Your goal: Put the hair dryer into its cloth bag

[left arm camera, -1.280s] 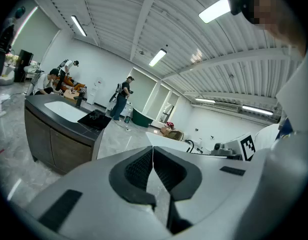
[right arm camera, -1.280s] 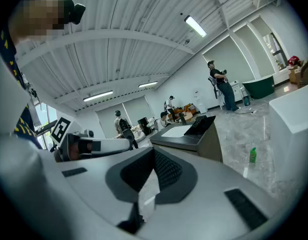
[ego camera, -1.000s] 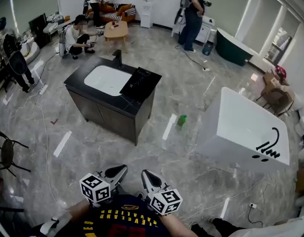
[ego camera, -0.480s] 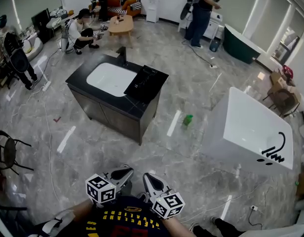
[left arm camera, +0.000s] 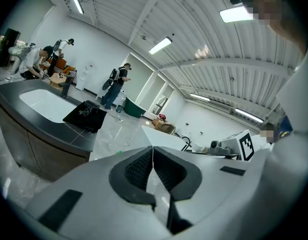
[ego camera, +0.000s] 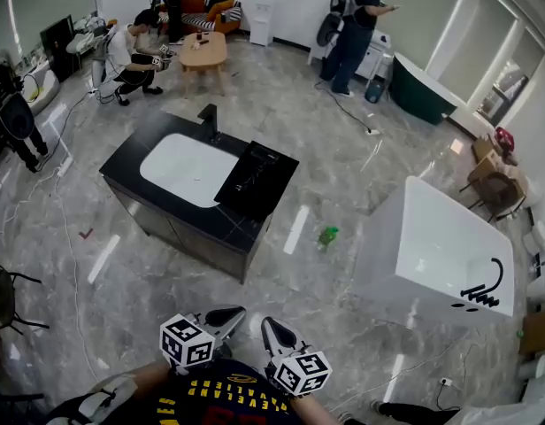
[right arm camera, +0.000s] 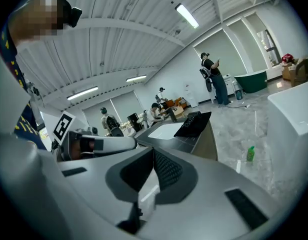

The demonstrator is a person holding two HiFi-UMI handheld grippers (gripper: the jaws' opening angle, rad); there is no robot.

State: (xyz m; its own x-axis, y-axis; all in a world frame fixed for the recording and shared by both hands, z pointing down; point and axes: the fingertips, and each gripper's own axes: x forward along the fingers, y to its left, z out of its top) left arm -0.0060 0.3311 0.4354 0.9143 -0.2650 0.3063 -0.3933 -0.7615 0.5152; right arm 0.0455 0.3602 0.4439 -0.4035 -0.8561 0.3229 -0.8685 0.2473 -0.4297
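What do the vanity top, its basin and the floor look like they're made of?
Vanity top: black, satin, likely stone or a composite slab; it shows an even dark face with a faint sheen. 
Basin: plain white and smooth, probably ceramic. 
Floor: grey veined marble or marble-look tile, polished; it reflects the ceiling lights.

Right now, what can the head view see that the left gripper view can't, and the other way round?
Only the head view: the black chair at the left edge, and the marker cube on the left tool.
Only the left gripper view: the ceiling strip lights, and that tool's ribbed pads, shut together with nothing between them.
Both: the black counter with its white sink, the white bathtub, and the standing person with a backpack.
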